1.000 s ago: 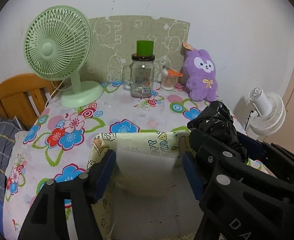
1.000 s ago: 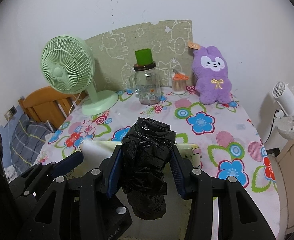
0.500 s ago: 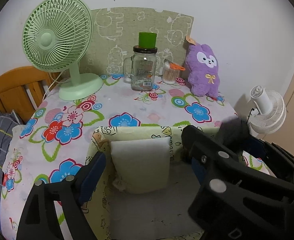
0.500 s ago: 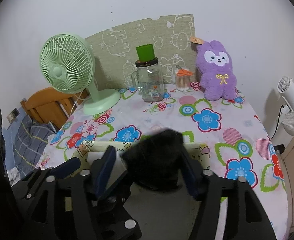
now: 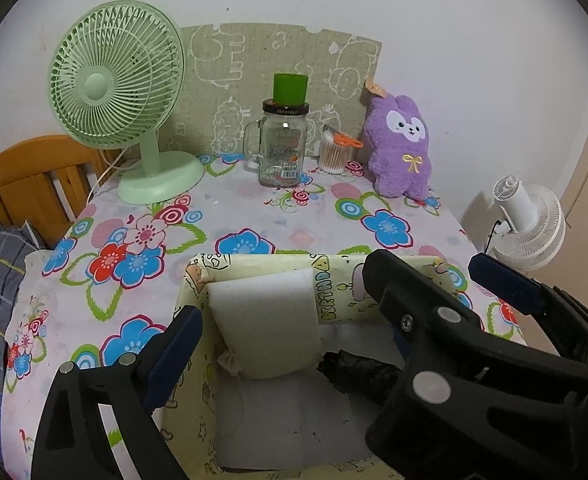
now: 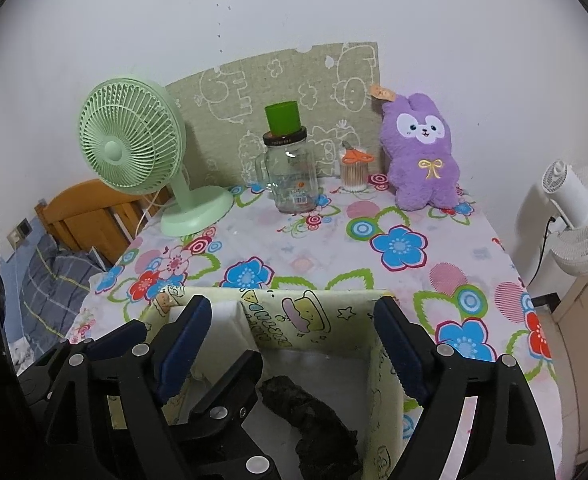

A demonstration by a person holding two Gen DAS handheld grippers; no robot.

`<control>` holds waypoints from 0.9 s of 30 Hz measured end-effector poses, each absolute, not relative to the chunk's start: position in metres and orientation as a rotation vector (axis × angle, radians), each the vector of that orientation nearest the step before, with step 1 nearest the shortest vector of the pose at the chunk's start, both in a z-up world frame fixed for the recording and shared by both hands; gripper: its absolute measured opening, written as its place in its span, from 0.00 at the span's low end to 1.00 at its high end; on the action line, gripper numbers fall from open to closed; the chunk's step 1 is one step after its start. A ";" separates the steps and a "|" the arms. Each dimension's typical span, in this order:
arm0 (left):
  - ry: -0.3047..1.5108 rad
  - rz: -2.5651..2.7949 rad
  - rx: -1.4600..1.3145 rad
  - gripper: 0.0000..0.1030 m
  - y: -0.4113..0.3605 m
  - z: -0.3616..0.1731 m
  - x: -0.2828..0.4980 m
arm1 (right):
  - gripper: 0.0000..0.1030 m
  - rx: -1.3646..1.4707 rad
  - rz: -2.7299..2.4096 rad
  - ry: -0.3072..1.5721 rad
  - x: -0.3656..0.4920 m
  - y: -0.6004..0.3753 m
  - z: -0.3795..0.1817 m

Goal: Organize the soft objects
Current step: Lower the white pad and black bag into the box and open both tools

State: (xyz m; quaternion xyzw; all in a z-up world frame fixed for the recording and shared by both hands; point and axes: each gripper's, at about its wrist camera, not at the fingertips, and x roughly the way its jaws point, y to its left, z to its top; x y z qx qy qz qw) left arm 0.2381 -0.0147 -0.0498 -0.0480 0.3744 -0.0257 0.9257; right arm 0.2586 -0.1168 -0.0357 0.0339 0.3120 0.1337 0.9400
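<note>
here the left hand-held gripper [image 5: 282, 308] and right hand-held gripper [image 6: 292, 344] hover over the yellow box [image 6: 313, 308], jaws opening and gripping nothing. the white sponge [image 5: 266, 328] leans inside; the black bag [image 6: 309, 420] lies on the box floor.

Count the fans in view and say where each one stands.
2. The green desk fan stands on the table's far left, by the wall. The white fan stands off the table past its right edge. Others may lie outside these views.
</note>
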 end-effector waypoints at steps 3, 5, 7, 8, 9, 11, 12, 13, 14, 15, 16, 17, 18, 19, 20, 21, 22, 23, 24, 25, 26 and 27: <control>0.759 -0.052 -0.092 0.95 -0.018 -0.044 0.232 | 0.83 0.073 0.270 0.628 0.252 -0.120 -0.031; 0.749 -0.053 -0.088 0.95 -0.020 -0.041 0.227 | 0.84 0.077 0.268 0.621 0.247 -0.123 -0.028; 0.740 -0.055 -0.084 0.95 -0.023 -0.036 0.221 | 0.85 0.079 0.267 0.614 0.241 -0.125 -0.025; 0.736 -0.057 -0.082 0.95 -0.024 -0.035 0.219 | 0.85 0.080 0.265 0.611 0.238 -0.126 -0.024; 0.732 -0.059 -0.081 0.95 -0.025 -0.034 0.216 | 0.86 0.080 0.264 0.609 0.235 -0.127 -0.023; 0.725 -0.063 -0.080 0.95 -0.027 -0.031 0.211 | 0.86 0.080 0.261 0.601 0.229 -0.130 -0.020; 0.723 -0.064 -0.079 0.95 -0.028 -0.030 0.208 | 0.86 0.081 0.259 0.599 0.226 -0.131 -0.019; 0.720 -0.065 -0.078 0.94 -0.029 -0.028 0.206 | 0.86 0.082 0.257 0.597 0.223 -0.132 -0.018; 0.715 -0.066 -0.076 0.95 -0.030 -0.027 0.202 | 0.86 0.083 0.256 0.594 0.219 -0.133 -0.017; 0.713 -0.066 -0.075 0.95 -0.031 -0.026 0.200 | 0.87 0.084 0.256 0.591 0.216 -0.134 -0.016; 0.710 -0.068 -0.075 0.95 -0.031 -0.025 0.197 | 0.87 0.084 0.256 0.588 0.212 -0.135 -0.015; 0.708 -0.068 -0.074 0.95 -0.032 -0.024 0.194 | 0.87 0.084 0.254 0.586 0.209 -0.135 -0.014; 0.705 -0.069 -0.074 0.94 -0.033 -0.023 0.191 | 0.87 0.085 0.253 0.583 0.206 -0.136 -0.013; 0.702 -0.070 -0.074 0.94 -0.034 -0.023 0.188 | 0.87 0.085 0.252 0.581 0.203 -0.137 -0.012; 0.700 -0.072 -0.074 0.94 -0.035 -0.022 0.185 | 0.87 0.084 0.251 0.579 0.201 -0.138 -0.011; 0.697 -0.075 -0.074 0.95 -0.036 -0.022 0.182 | 0.87 0.084 0.250 0.577 0.198 -0.139 -0.010; 0.695 -0.077 -0.075 0.94 -0.036 -0.021 0.178 | 0.88 0.083 0.248 0.575 0.194 -0.140 -0.009; 0.693 -0.079 -0.074 0.95 -0.037 -0.021 0.176 | 0.88 0.083 0.245 0.574 0.191 -0.141 -0.008; 0.690 -0.083 -0.072 0.95 -0.038 -0.020 0.172 | 0.88 0.082 0.244 0.573 0.187 -0.142 -0.008; 0.686 -0.086 -0.070 0.95 -0.039 -0.019 0.169 | 0.88 0.081 0.244 0.572 0.184 -0.142 -0.007; 0.682 -0.086 -0.067 0.95 -0.040 -0.018 0.165 | 0.88 0.081 0.245 0.570 0.182 -0.143 -0.007; 0.680 -0.087 -0.066 0.95 -0.041 -0.017 0.162 | 0.88 0.082 0.245 0.569 0.178 -0.144 -0.006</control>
